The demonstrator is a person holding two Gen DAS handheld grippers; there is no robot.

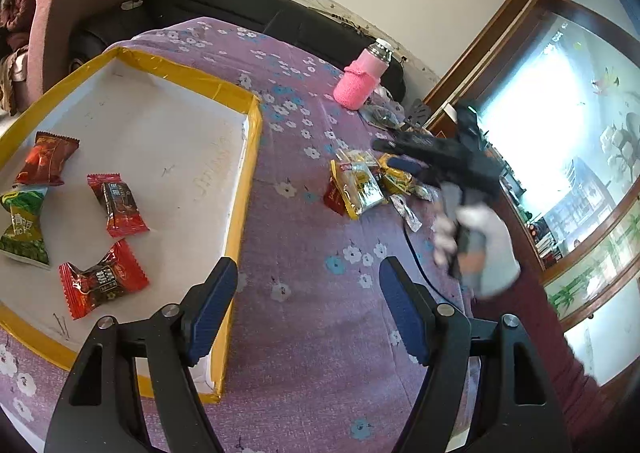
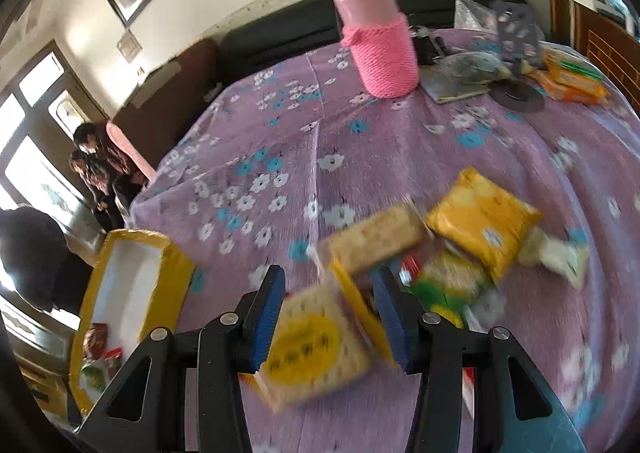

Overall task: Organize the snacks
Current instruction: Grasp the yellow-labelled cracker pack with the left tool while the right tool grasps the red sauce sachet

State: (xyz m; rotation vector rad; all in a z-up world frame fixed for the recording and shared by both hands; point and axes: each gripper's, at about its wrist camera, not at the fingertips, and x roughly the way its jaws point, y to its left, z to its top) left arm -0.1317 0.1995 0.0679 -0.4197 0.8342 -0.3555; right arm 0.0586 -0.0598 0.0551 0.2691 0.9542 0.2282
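Note:
A white tray with a yellow taped rim lies on the purple flowered cloth and holds several red and green snack packets. My left gripper is open and empty, hovering by the tray's right edge. A pile of snack packets lies further right. My right gripper is over that pile, its blue pads on both sides of a clear yellow-labelled cracker packet; the view is blurred. A yellow packet and a green one lie beside it. The tray also shows in the right wrist view.
A bottle in a pink knitted sleeve stands at the far side of the table. Clutter, a plastic bag and orange packets lie at the back right. A black sofa runs behind the table.

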